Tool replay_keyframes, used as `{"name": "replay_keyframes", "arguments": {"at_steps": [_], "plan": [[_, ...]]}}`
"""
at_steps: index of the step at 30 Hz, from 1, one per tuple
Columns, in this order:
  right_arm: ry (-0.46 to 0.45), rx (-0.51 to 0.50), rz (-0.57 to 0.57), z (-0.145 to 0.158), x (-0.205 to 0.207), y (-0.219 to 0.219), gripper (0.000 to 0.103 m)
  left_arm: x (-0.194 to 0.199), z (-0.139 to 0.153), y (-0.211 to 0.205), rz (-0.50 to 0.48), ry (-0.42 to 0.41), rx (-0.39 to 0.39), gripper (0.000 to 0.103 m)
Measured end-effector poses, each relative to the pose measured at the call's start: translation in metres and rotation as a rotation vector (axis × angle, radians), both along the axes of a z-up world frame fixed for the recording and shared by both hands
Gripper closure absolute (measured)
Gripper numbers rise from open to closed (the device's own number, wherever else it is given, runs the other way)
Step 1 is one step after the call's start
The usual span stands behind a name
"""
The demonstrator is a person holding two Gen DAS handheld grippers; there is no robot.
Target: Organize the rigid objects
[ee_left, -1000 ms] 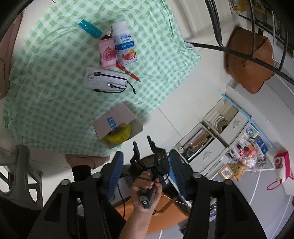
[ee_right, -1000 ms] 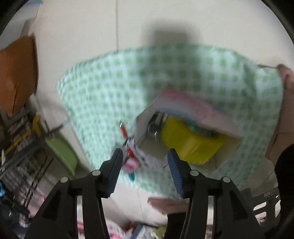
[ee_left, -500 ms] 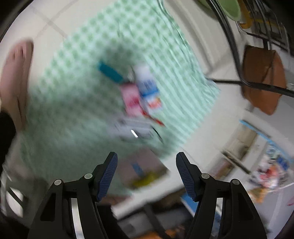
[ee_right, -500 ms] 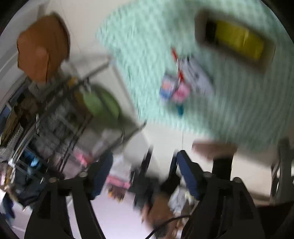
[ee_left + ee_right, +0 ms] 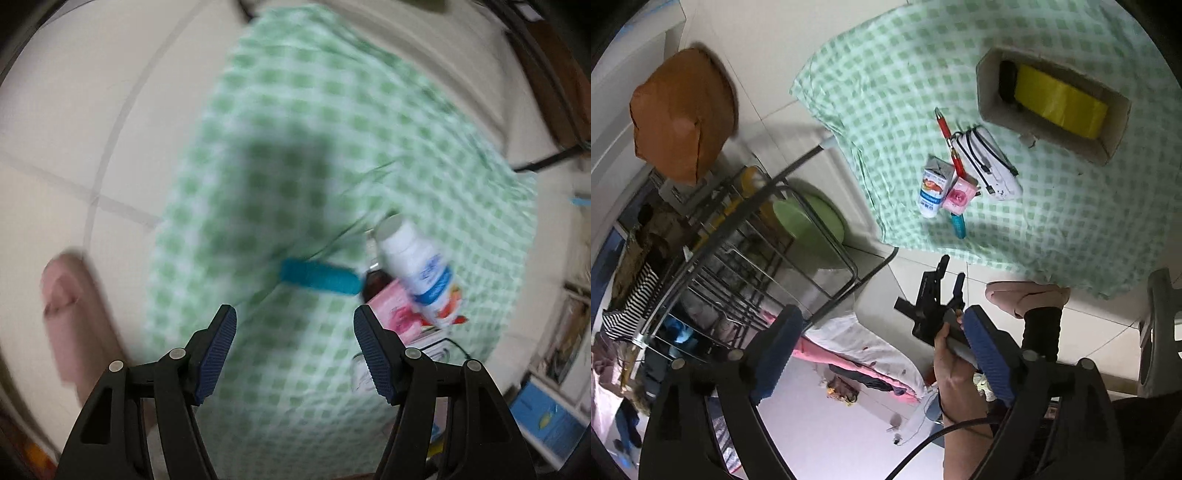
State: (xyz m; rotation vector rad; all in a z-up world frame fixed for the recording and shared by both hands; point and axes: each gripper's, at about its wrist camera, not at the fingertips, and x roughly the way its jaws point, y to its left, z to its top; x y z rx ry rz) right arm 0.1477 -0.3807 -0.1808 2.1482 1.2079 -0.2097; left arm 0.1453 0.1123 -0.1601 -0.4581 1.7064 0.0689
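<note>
A green checked cloth (image 5: 314,147) lies on the floor. On it, close together, are a teal tube (image 5: 319,277), a white milk bottle (image 5: 415,260), a pink box (image 5: 393,312) and a white power bank with a black cable (image 5: 991,162). A red pen (image 5: 947,136) lies beside them. A cardboard box (image 5: 1052,103) holds a yellow roll (image 5: 1058,101). My left gripper (image 5: 293,347) is open and empty, above the cloth near the teal tube. My right gripper (image 5: 881,354) is open and empty, high above the floor. The left gripper also shows in the right wrist view (image 5: 947,267).
A pink slipper (image 5: 70,314) lies on the tiles left of the cloth. A metal rack (image 5: 746,236) with a green basin (image 5: 809,221) stands beside the cloth. A brown paper bag (image 5: 679,110) sits on the floor. A person's hand (image 5: 955,354) holds the left gripper.
My left gripper has swung down toward the cloth, and the teal tube and bottle are now close ahead. My right gripper has pulled back from the cardboard box to a high, wide view.
</note>
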Motion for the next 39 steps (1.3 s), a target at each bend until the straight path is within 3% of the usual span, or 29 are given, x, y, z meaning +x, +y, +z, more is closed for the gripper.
{"name": "replay_keyframes", "arguments": {"at_steps": [2,5,7,9,11,13,15,17,18,20,21,25,29,31,33,35,39], "plan": [[-0.002,0.005,-0.007,0.0,-0.003,-0.004,0.013,0.008,-0.004,-0.016,-0.157,-0.028,0.021,0.038],[0.009,0.0,0.0,-0.003,-0.008,-0.01,0.013,0.005,-0.008,-0.056,-0.558,-0.121,0.171,0.038],[0.029,0.001,0.007,-0.008,-0.011,-0.011,0.013,-0.012,-0.017,-0.08,-0.809,-0.174,0.23,0.038],[0.055,0.01,0.021,-0.014,-0.013,-0.01,0.007,-0.027,-0.027,-0.094,-0.974,-0.192,0.233,0.038],[0.071,0.016,0.04,-0.02,-0.013,-0.006,0.005,-0.038,-0.034,-0.105,-1.043,-0.191,0.192,0.038],[0.08,0.026,0.056,-0.025,-0.013,-0.002,0.005,-0.045,-0.04,-0.116,-1.085,-0.198,0.165,0.038],[0.083,0.036,0.067,-0.028,-0.012,0.002,0.005,-0.049,-0.049,-0.123,-1.107,-0.193,0.193,0.038],[0.077,0.031,0.089,-0.027,-0.009,0.006,0.005,-0.046,-0.069,-0.121,-1.038,-0.108,0.245,0.039],[0.074,0.029,0.097,-0.026,-0.009,0.008,0.004,-0.044,-0.083,-0.115,-0.946,-0.014,0.255,0.04],[0.071,0.034,0.121,-0.027,-0.006,0.014,0.004,-0.041,-0.083,-0.105,-0.794,-0.002,0.201,0.052],[0.073,0.039,0.128,-0.029,-0.006,0.017,0.004,-0.042,-0.087,-0.102,-0.771,0.003,0.189,0.055],[0.087,0.047,0.148,-0.032,-0.008,0.026,0.004,-0.048,-0.085,-0.101,-0.754,0.002,0.203,0.098],[0.074,0.052,0.16,-0.03,-0.007,0.03,0.004,-0.043,-0.083,-0.066,-0.49,0.032,0.072,0.103],[0.066,0.051,0.161,-0.028,-0.007,0.031,0.004,-0.046,-0.081,-0.056,-0.447,0.033,0.04,0.103],[0.061,0.046,0.159,-0.026,-0.007,0.031,0.004,-0.048,-0.076,-0.051,-0.457,0.026,0.031,0.103],[0.058,0.045,0.156,-0.025,-0.007,0.03,0.004,-0.052,-0.065,-0.055,-0.506,-0.043,0.045,0.103],[0.056,0.034,0.152,-0.025,-0.007,0.028,0.003,-0.06,-0.057,-0.104,-0.879,-0.179,0.111,0.103]]}}
